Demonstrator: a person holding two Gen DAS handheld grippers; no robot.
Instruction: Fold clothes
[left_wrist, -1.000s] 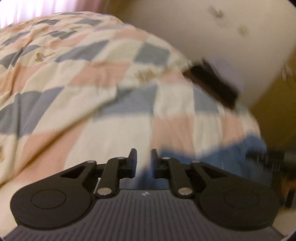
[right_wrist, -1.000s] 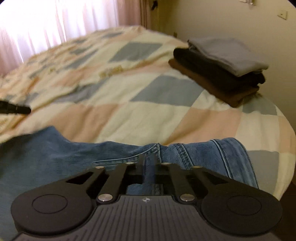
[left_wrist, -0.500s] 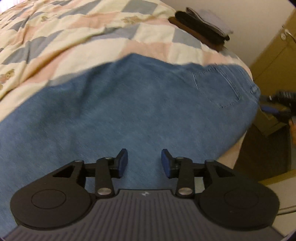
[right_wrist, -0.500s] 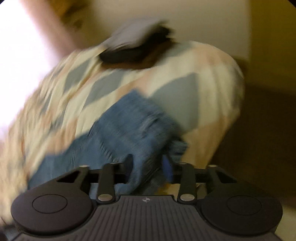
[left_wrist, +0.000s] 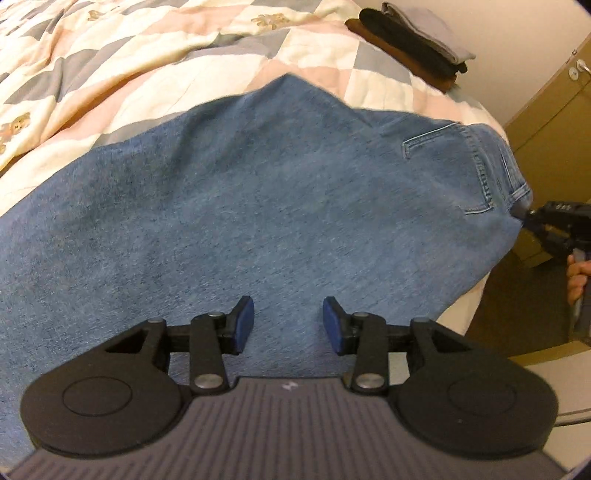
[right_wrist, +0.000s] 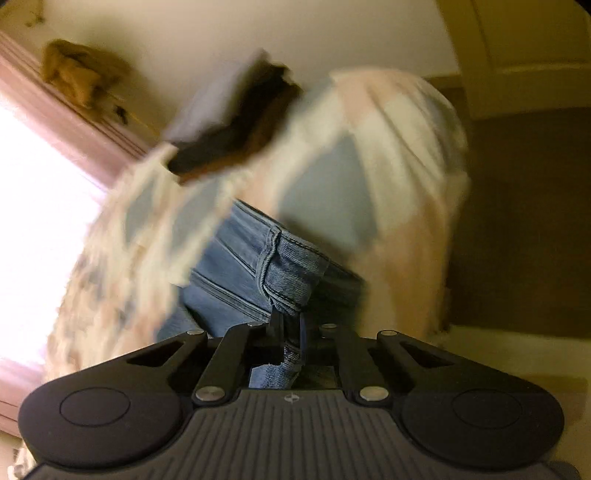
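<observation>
A pair of blue jeans lies spread on the checked quilt of a bed, waistband and back pocket at the right edge. My left gripper is open and empty, just above the denim near the front edge. My right gripper is shut on the jeans' waistband at the bed's corner. It also shows in the left wrist view, at the waistband's end. The right wrist view is tilted and blurred.
A stack of folded clothes, grey over black over brown, sits at the bed's far right corner and shows in the right wrist view. A wooden cabinet stands right of the bed. Brown floor lies beyond the bed's corner.
My left gripper has opened wider and moved from the bare quilt to above the spread jeans. My right gripper has swung to the bed's corner, tilting, with the waistband in it.
</observation>
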